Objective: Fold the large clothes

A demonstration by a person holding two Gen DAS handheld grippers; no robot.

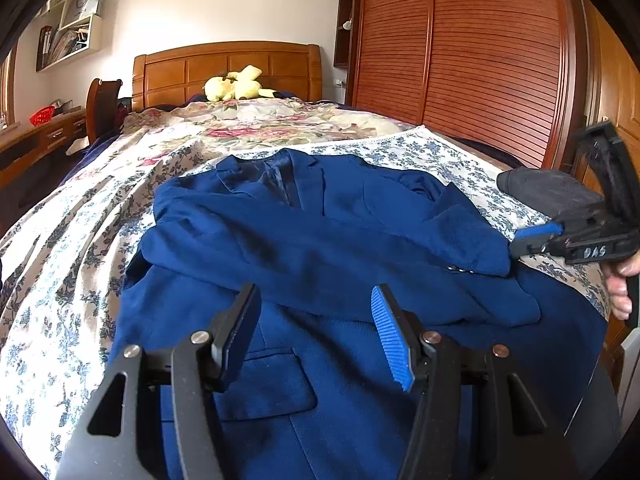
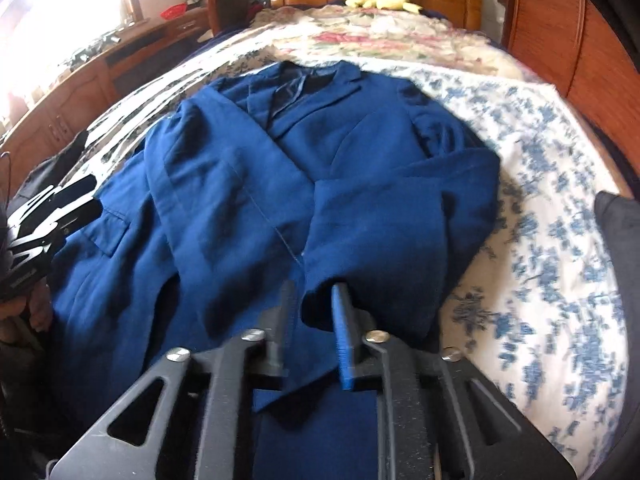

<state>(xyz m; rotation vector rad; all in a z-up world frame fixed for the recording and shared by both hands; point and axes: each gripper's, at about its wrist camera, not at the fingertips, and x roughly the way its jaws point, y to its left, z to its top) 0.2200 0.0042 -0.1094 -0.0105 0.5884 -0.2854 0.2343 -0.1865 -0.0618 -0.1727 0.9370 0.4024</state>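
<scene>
A dark blue suit jacket (image 1: 320, 240) lies front up on the bed, collar toward the headboard, with both sleeves folded across its chest. My left gripper (image 1: 316, 292) hovers open over the lower front near a flap pocket (image 1: 272, 384), with nothing between its fingers. In the right wrist view the jacket (image 2: 320, 160) fills the middle. My right gripper (image 2: 314, 292) stands over it with its jaws a little apart at the cuff of the right sleeve (image 2: 372, 248), and the pads do not press on the cloth. The left wrist view shows the right gripper (image 1: 520, 240) beside that cuff (image 1: 480, 260).
The floral sheet (image 1: 60, 280) covers the bed. A yellow plush toy (image 1: 236, 84) lies by the wooden headboard (image 1: 228, 68). A dark garment (image 1: 548, 192) sits on the bed's right edge, with a slatted wardrobe (image 1: 480, 60) behind. A desk with a red basket (image 1: 42, 114) stands left.
</scene>
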